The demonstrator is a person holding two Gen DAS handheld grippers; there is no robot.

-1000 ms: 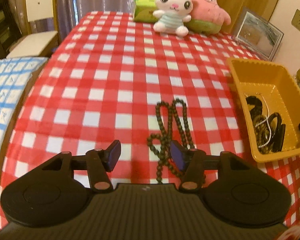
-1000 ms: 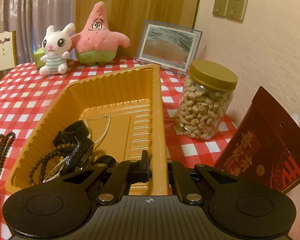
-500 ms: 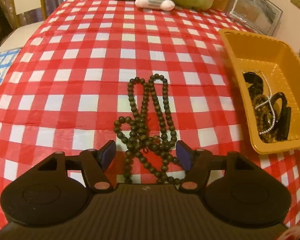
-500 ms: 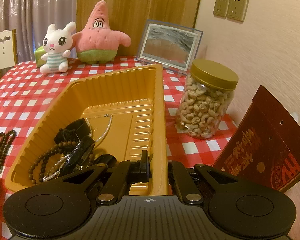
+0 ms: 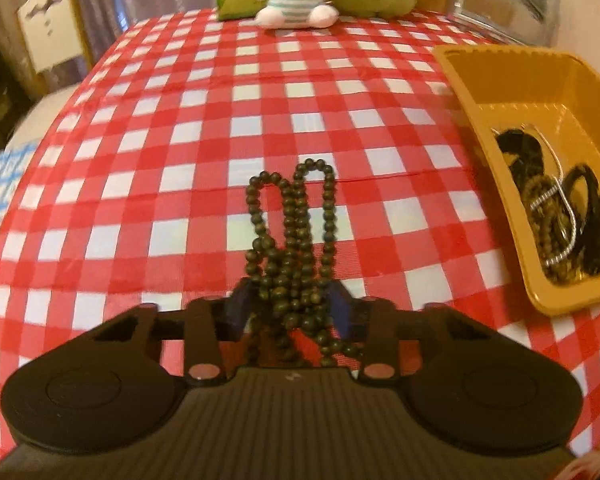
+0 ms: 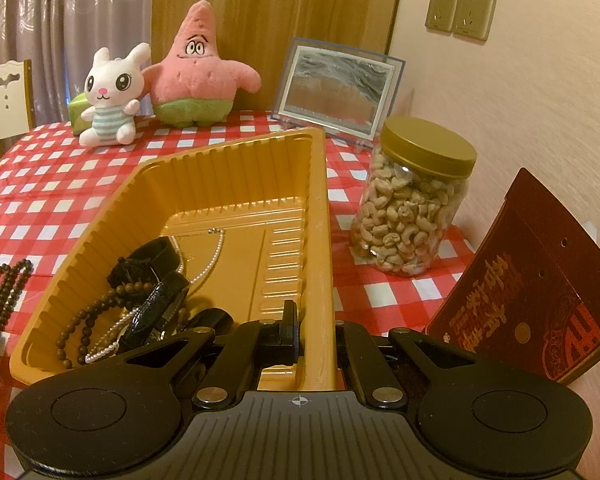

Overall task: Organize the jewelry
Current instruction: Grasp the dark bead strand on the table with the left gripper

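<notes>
A long strand of dark green beads [image 5: 288, 220] lies in loops on the red-checked tablecloth; it also shows at the left edge of the right wrist view as the bead strand [image 6: 4, 292]. My left gripper [image 5: 291, 308] straddles its bunched near end. Its jaws are closing, and both blue pads touch the beads between them. The yellow tray [image 5: 500, 80] stands to the right with a black watch [image 6: 148, 280], a pearl strand [image 6: 212, 256] and brown beads inside. My right gripper [image 6: 316, 336] is shut on the tray's [image 6: 236, 184] near right wall, one finger inside and one outside.
A white rabbit plush [image 6: 108, 100], a pink star plush [image 6: 196, 80] and a picture frame [image 6: 336, 88] line the far edge. A cashew jar [image 6: 416, 200] and a red packet [image 6: 532, 292] stand right of the tray. A chair [image 5: 48, 36] is at the far left.
My left gripper came forward and down over the bead strand, opened wider, then narrowed until its pads met the bunched beads. The right gripper and the tray have not moved.
</notes>
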